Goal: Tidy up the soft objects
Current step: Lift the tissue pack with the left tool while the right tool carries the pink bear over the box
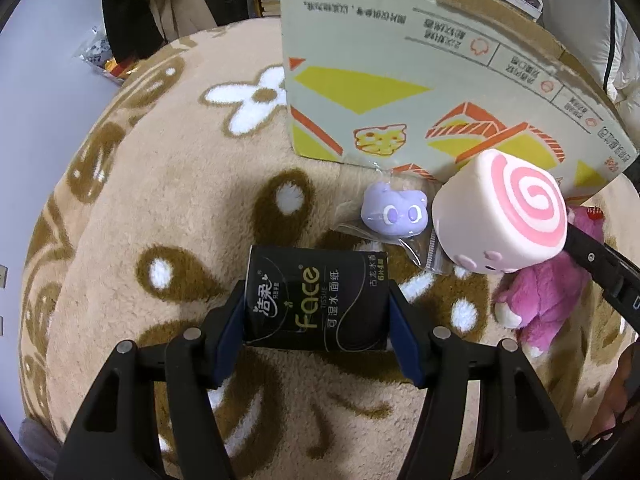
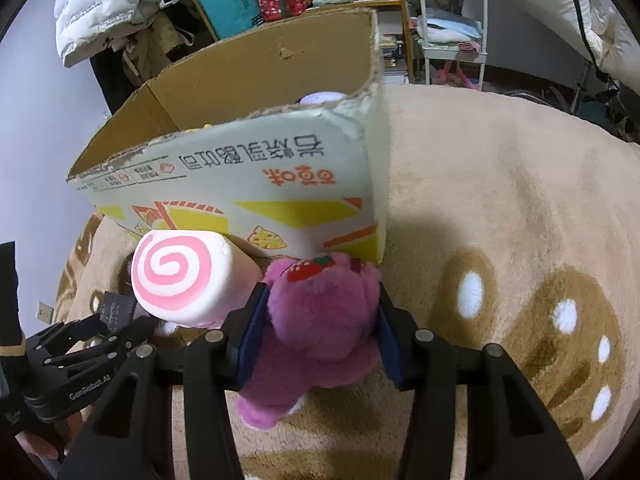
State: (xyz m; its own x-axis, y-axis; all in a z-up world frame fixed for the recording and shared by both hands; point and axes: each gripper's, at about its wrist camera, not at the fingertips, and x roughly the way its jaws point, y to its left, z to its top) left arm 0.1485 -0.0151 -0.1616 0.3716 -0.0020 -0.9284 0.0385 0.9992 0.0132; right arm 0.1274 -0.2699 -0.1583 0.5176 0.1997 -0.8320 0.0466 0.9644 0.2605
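Your left gripper is clamped on the black tissue pack, fingers pressing both its sides, just over the fleece blanket. Your right gripper squeezes the pink plush bear beside the swirl squishy, in front of the cardboard box. A purple toy lies near that box.

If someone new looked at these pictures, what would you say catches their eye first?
Probably the pink-swirl roll toy, lying on the fleece blanket just in front of the cardboard box. Next, each set of tongs is shut on something: the left tongs on a black tissue pack, the right tongs on a pink plush bear.
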